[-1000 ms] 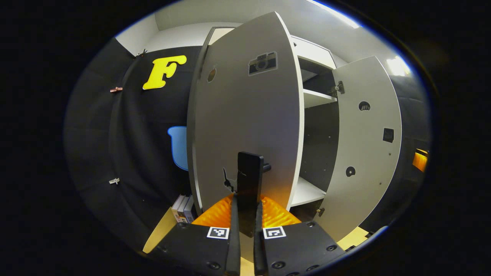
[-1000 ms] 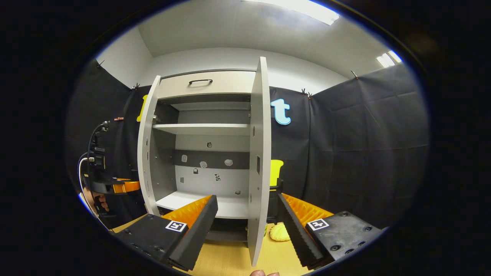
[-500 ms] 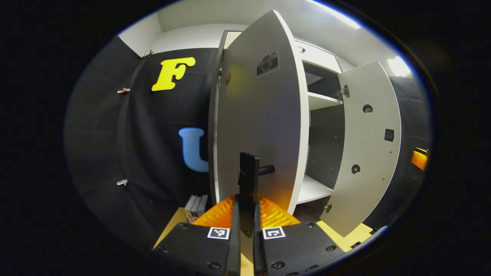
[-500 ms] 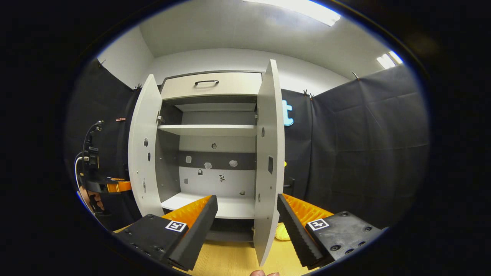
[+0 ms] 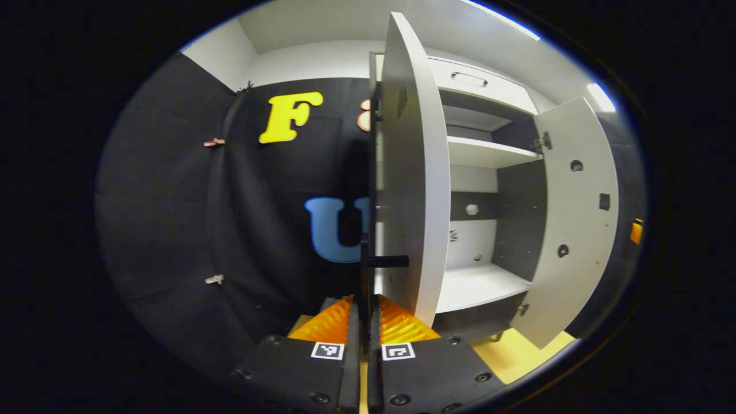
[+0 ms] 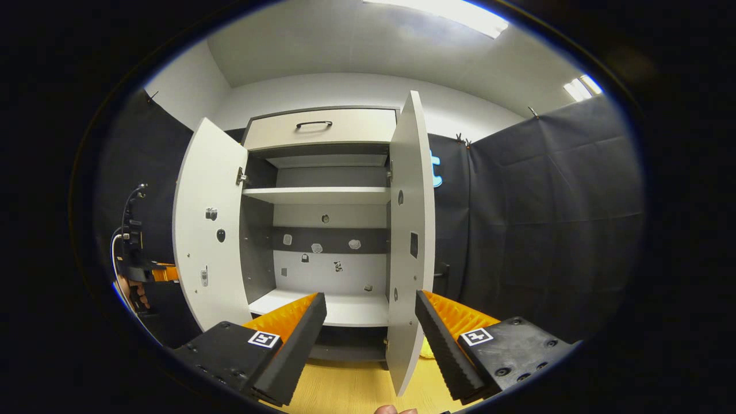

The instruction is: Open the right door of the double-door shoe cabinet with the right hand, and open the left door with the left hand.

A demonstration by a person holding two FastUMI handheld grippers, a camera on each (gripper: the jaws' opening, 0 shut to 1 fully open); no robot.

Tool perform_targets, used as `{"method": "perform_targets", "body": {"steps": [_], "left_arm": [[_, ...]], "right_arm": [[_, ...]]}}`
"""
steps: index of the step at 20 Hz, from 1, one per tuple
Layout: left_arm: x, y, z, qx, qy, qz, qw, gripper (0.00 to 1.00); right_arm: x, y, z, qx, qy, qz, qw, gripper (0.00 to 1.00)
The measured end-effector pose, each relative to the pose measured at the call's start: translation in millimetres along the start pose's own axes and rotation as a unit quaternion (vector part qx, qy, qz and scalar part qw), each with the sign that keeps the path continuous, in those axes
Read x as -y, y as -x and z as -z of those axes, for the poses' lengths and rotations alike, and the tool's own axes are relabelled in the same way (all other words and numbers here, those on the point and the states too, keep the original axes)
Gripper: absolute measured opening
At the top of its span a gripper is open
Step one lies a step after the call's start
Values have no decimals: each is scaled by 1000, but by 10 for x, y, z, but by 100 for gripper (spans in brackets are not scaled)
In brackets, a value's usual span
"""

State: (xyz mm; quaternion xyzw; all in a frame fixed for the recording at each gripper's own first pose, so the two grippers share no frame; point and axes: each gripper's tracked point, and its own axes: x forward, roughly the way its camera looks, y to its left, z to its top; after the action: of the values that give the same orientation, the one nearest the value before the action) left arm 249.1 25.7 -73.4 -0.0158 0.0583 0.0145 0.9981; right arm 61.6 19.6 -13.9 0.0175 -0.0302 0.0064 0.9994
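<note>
Both doors of the shoe cabinet (image 6: pixel 322 230) stand swung out. From my left gripper view, the left gripper (image 5: pixel 363 313) has its two fingers drawn nearly together, and the dark bar handle (image 5: pixel 365 276) of the left door (image 5: pixel 414 190) runs down into the narrow slot between them; I take it both fingers are pinching that handle, with the handle's short post sticking out to the door face just above the tips. I see that door almost edge-on directly ahead of this gripper, its pale inner face turned toward the shelves (image 5: pixel 486 154). Beyond it the right door (image 5: pixel 575 218) hangs wide open on the far side of the cabinet.

From my right gripper view, the right gripper (image 6: pixel 371 330) is spread wide and holds nothing. The right door (image 6: pixel 409 241) stands between its fingers, farther ahead, touching neither finger as far as I can tell. The left door (image 6: pixel 208 230) is open on the other side, and past its outer edge I can see the left gripper (image 6: pixel 144 270) with a hand (image 6: pixel 135 293) behind it. A drawer (image 6: pixel 319 127) with a dark pull sits shut above the open compartment, over a pale wooden floor (image 6: pixel 345 391).
</note>
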Motion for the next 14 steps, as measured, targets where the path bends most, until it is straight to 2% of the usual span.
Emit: {"method": "perform_targets", "body": {"steps": [1,2,3,7,13,14], "left_arm": [[99,-47,9,-4,21,21,1000,3],[256,-5,-13,-6,41,46,998,17],[323,58,-28,-8,46,52,998,18],[96,73,7,-3,1,27,1000,21],[13,101,12,-4,-4,-2,1000,24],[-14,112,1,-3,-3,-10,1000,27]], "right_arm": [[-5,-1,-1,0,0,-1,1000,98],[-16,-5,2,0,0,-2,1000,98],[-38,-1,0,0,0,-3,1000,98],[-66,-18,8,-2,-2,-5,1000,98],[-69,-34,24,-9,-13,-4,1000,98],[-66,-40,28,-10,-14,-4,1000,98]]}}
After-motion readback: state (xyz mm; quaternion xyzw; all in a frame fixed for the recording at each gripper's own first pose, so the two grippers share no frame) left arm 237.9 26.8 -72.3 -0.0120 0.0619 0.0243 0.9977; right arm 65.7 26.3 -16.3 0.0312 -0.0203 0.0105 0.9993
